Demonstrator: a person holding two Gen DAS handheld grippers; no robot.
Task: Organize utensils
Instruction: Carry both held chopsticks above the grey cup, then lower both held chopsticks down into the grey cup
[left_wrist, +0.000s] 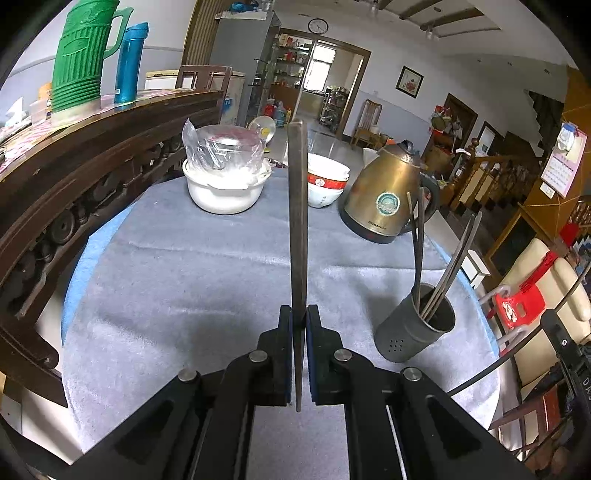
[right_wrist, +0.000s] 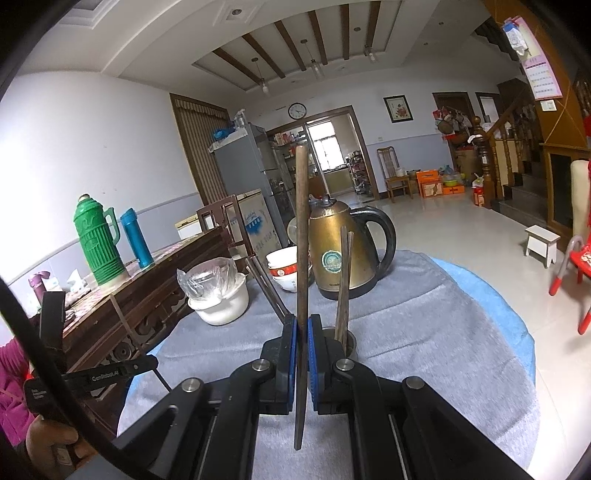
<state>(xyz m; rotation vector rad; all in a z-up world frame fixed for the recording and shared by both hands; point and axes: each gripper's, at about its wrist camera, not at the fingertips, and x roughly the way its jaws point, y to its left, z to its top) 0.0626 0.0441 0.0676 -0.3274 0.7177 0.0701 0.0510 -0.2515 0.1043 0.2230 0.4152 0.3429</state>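
Chopstick (left_wrist: 297, 221) clamped in left gripper (left_wrist: 299, 321); another (right_wrist: 302, 236) in right gripper (right_wrist: 302, 328); kettle (left_wrist: 388, 192) label unreadable.

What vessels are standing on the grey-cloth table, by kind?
kettle: 1
utensil holder: 1
white pot: 1
bowl stack: 1
Total: 4

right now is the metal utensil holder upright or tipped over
Upright. The metal utensil holder stands on its base on the grey cloth, open mouth up, with several chopsticks leaning out of it.
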